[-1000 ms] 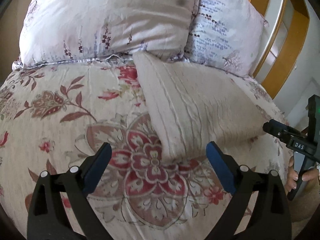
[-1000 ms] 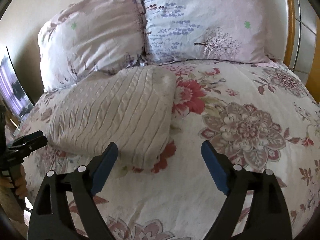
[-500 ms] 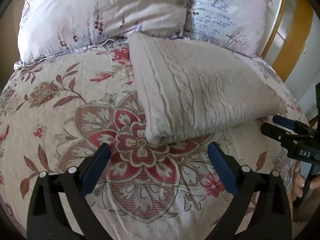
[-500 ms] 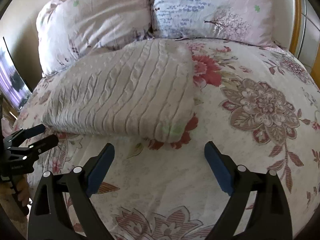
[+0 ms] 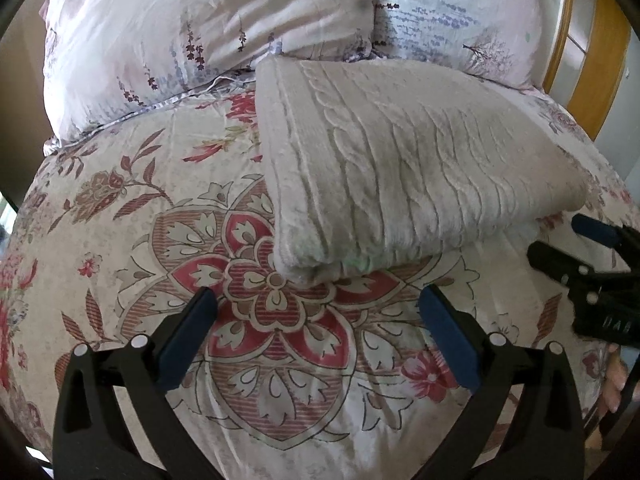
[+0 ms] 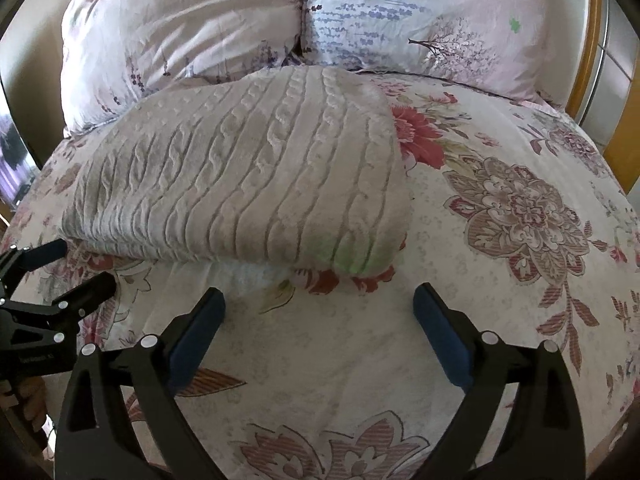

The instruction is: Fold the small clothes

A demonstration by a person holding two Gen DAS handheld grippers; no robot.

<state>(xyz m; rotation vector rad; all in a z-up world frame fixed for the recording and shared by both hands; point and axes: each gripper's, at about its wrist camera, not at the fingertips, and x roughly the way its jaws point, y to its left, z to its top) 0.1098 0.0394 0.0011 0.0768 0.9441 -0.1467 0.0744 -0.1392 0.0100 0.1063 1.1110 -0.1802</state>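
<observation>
A folded cream cable-knit sweater lies on the floral bedspread, its far edge against the pillows. My left gripper hovers just short of its near left corner. The jaws are opening wide and only bedspread shows between the blue pads. In the right wrist view the sweater fills the middle. My right gripper stands in front of its near right corner, jaws also opening, nothing between them. Each gripper shows in the other's view: the right at the sweater's right end, the left at its left end.
Two pale floral pillows lean at the head of the bed. A wooden headboard rises at the right. A white layer peeks from under the sweater's front edge. A person's hand holds the right gripper.
Both grippers have come closer to the sweater and tipped further down, so it looms larger. Their jaws stand slightly wider than before. The sweater itself has not moved.
</observation>
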